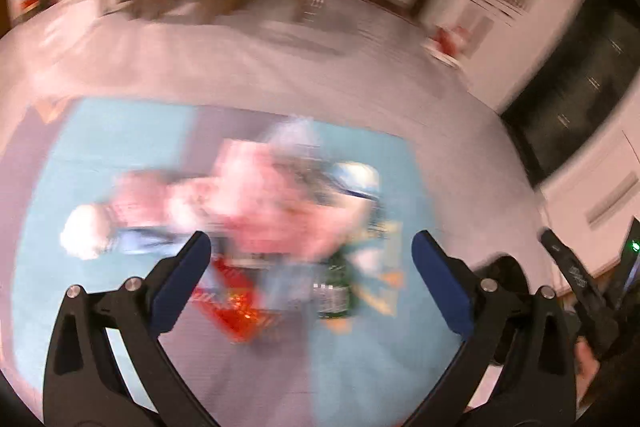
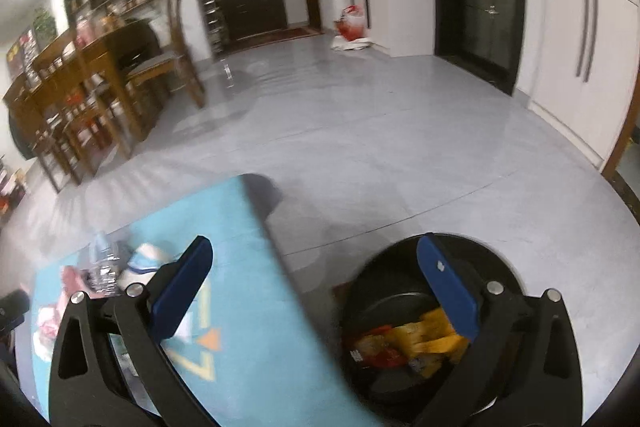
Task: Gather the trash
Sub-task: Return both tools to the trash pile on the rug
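A: Two grippers are shown; how are the fingers set?

B: The left gripper (image 1: 310,255) and right gripper (image 2: 314,259) are spread wide, nothing held.

A: And the trash?

B: Blurred litter (image 1: 256,203) (a green bottle (image 1: 338,285) included) is scattered on the blue tabletop (image 2: 256,307); wrappers (image 2: 416,343) are seen inside the black bin (image 2: 384,267) beside it.

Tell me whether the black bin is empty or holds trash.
Holds trash: the black bin shows yellow and red wrappers inside, beside the blue table.

My jaws wear matt blue pads (image 2: 184,287); the floor (image 2: 360,147) is glossy grey tile, the chair (image 2: 176,55) polished wood.
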Demonstrator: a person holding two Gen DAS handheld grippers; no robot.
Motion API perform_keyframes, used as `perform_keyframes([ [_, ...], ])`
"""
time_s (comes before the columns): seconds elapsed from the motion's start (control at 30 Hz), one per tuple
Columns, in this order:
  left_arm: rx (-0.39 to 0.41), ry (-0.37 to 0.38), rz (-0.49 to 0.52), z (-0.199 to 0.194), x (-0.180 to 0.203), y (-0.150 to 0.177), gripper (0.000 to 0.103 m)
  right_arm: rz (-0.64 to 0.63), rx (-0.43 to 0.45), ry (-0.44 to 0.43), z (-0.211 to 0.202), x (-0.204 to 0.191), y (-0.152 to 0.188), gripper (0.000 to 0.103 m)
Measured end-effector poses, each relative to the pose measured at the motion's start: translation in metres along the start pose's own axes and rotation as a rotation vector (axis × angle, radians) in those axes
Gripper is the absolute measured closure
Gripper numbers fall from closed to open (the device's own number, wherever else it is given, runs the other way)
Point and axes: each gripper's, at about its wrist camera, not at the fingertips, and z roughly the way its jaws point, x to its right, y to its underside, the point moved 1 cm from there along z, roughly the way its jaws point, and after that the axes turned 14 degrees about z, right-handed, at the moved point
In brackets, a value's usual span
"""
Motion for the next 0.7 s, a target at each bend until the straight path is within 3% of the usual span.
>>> perform_keyframes([
  [0.13, -0.039, -0.099, -0.120, 0.006, -0.069, 0.027, 0.003, -0.053, -0.109, -0.106, 0.007, -0.050, 0.021, 0.003],
  [0.2, -0.057, -0.069, -0.181, 0.016, -0.090, 0.045, 0.003, -0.120, -0.179, -0.150, 0.013, -0.082, 0.038, 0.006],
  [0.3, -0.112, -0.022, -0.270, 0.039, -0.112, 0.061, 0.004, -0.155, -0.335, -0.226, 0.033, -0.121, 0.071, 0.025],
  [0.37, -0.124, -0.004, -0.281, 0.046, -0.112, 0.068, 0.004, -0.190, -0.458, -0.258, 0.053, -0.148, 0.102, 0.038],
  [0.47, -0.153, 0.007, -0.289, 0.058, -0.109, 0.071, 0.004, -0.234, -0.539, -0.246, 0.072, -0.170, 0.136, 0.049],
  [0.7, -0.225, 0.032, -0.247, 0.086, -0.090, 0.081, 0.005, -0.296, -0.588, -0.179, 0.094, -0.191, 0.175, 0.051],
])
